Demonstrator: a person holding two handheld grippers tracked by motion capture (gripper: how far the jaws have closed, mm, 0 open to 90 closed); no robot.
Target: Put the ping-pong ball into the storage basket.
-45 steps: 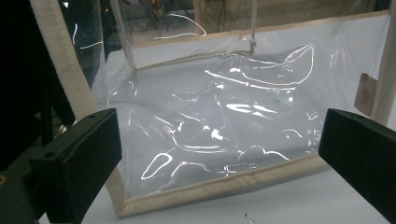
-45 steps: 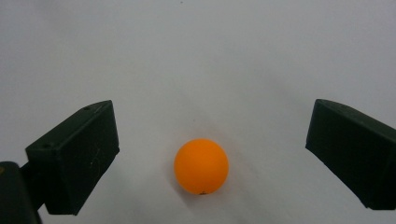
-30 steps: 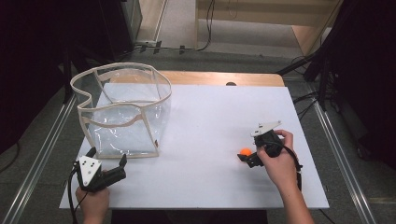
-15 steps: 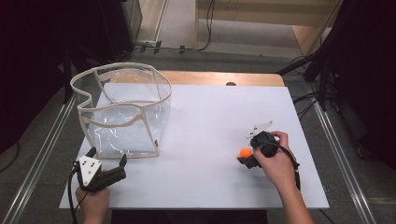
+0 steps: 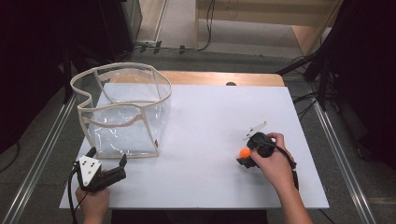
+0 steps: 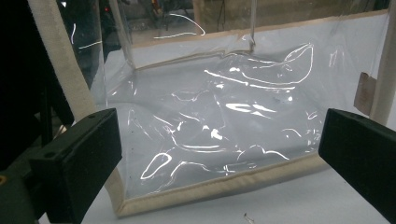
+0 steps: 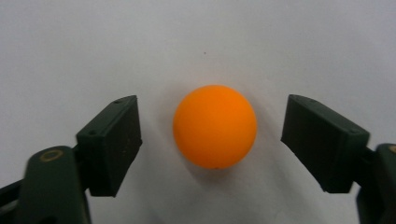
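**Ball bracketed for the pick, bag waiting open**

At the left of the white table (image 5: 205,116) stands a clear plastic bag (image 5: 122,112) with cream fabric trim, its mouth held open and upward by the stiff rim, so anything lowered from above can go straight in. In the left gripper view its near wall (image 6: 219,126) is creased and glinting, and the bottom seam rests on the table surface.

Just in front of the bag's near corner, the left gripper (image 5: 108,164) lies low by the table's near edge in the person's left hand (image 5: 92,200). Its jaws are spread wide with nothing between them, aimed at the bag's lower front. That looks like a ready position: close enough to steady or pinch the bag wall if it shifts, yet not touching it.

Well apart, toward the right of the table, the orange ball (image 5: 245,152) sits on the bare surface. The right gripper (image 5: 246,157), held from above by the right hand (image 5: 273,163), is tipped down over it. In the right gripper view the ball (image 7: 215,126) lies midway between the two black jaws, a gap showing on each side, so the jaws are parted and bracket it without gripping. Centring it this way should let both pads meet the round surface evenly, so it is less likely to squirt sideways when they close.
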